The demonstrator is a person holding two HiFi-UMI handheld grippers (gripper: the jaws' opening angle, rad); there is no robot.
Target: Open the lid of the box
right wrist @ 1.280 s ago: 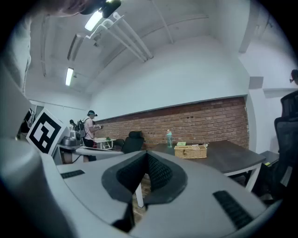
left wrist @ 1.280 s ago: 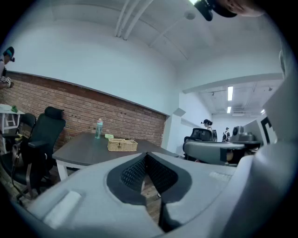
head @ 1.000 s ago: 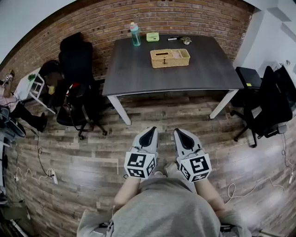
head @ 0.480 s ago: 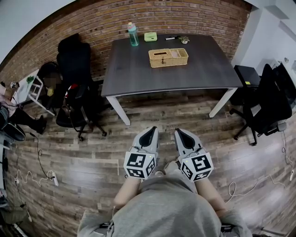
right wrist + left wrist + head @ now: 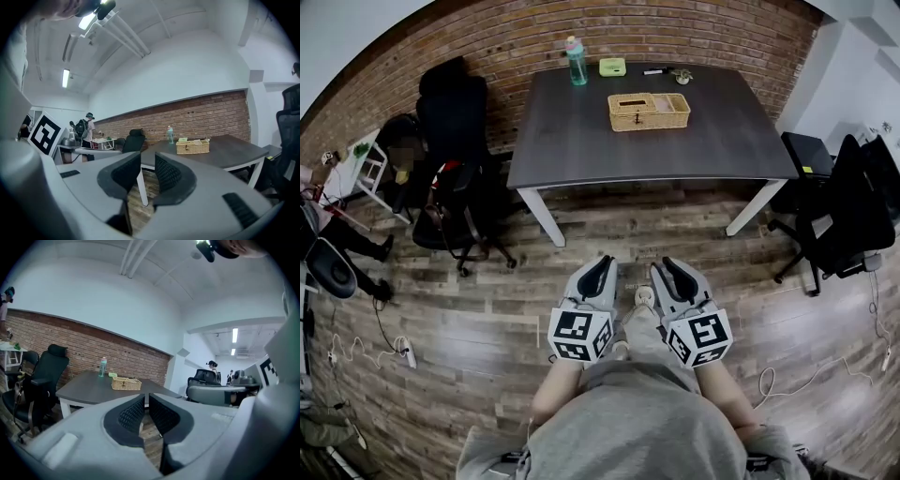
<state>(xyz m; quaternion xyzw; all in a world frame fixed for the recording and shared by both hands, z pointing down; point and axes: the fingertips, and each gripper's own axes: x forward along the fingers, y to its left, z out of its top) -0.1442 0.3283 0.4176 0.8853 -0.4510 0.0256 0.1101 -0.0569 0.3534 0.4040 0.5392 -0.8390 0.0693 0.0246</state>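
Nearly level, right tool [image 5: 147, 158] just opening, empty

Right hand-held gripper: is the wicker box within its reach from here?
Probably not. The right hand-held gripper, jaws just opened and empty, is at the person's waist, while the wicker box sits on the table across the wood floor. Nothing blocks the way; it's simply far.

Dark table [image 5: 581, 141] is standing by brick wall [image 5: 487, 37].
Bottle [image 5: 576, 61] and green pad [image 5: 612, 67] are sitting at its far edge; black chairs [image 5: 455, 112] are standing either side on wood floor [image 5: 469, 309].
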